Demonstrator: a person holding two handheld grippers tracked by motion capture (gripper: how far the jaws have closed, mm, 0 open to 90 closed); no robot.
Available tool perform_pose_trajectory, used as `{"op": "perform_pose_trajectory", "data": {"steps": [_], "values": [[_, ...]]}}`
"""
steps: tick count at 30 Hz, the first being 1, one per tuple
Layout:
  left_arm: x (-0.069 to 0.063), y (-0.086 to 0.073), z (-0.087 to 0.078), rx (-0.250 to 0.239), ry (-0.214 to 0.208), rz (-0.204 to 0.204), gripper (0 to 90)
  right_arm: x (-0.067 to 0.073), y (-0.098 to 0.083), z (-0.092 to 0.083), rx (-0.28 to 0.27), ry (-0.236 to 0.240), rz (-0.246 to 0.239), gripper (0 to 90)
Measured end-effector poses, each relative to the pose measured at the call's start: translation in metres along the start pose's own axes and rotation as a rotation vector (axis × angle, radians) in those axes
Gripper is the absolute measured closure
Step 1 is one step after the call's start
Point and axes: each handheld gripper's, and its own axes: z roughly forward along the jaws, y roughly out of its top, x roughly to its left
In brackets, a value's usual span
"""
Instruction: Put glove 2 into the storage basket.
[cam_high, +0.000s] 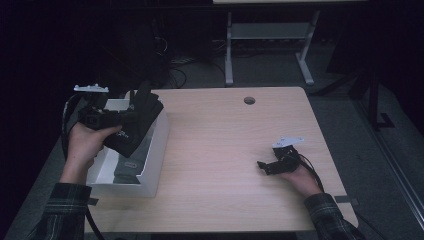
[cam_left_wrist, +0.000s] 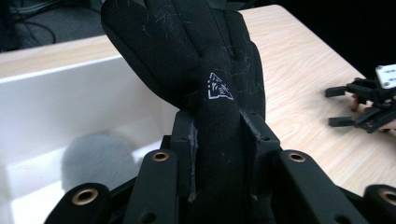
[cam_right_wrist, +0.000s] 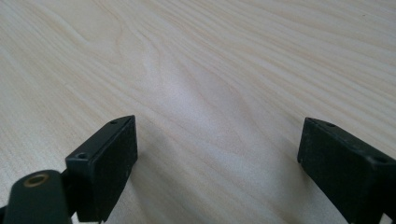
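glove work sits midway: my left tongs (cam_left_wrist: 217, 154) clench a black knit glove (cam_left_wrist: 196, 70) by its cuff above the white plastic bin (cam_high: 150, 165); right tongs (cam_right_wrist: 217, 163) rest released on the pale wooden worktop (cam_high: 225, 150); placing it remains

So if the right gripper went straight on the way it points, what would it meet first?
Probably nothing: the right gripper, fingers open and empty, points left across the bare light wooden table; the white box lies far beyond.
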Motion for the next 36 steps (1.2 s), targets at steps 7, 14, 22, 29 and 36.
{"op": "perform_pose_trajectory", "data": {"steps": [7,14,22,29,36], "values": [[0.016,-0.019,0.004,0.025,0.046,-0.039,69.0,0.0,0.0,0.0,0.0,0.0,0.001,12.0],[0.033,-0.036,0.014,0.053,0.077,-0.08,68.9,0.0,0.0,0.0,0.001,0.0,0.0,12.0],[0.047,-0.053,0.032,0.091,0.111,-0.108,68.6,0.0,0.0,0.0,0.002,0.0,0.005,12.0],[0.056,-0.062,0.043,0.127,0.148,-0.112,67.6,0.0,0.0,0.0,0.001,-0.001,0.005,12.0],[0.063,-0.067,0.049,0.162,0.174,-0.115,61.4,0.0,0.0,0.0,0.002,0.0,0.005,12.0]]}}
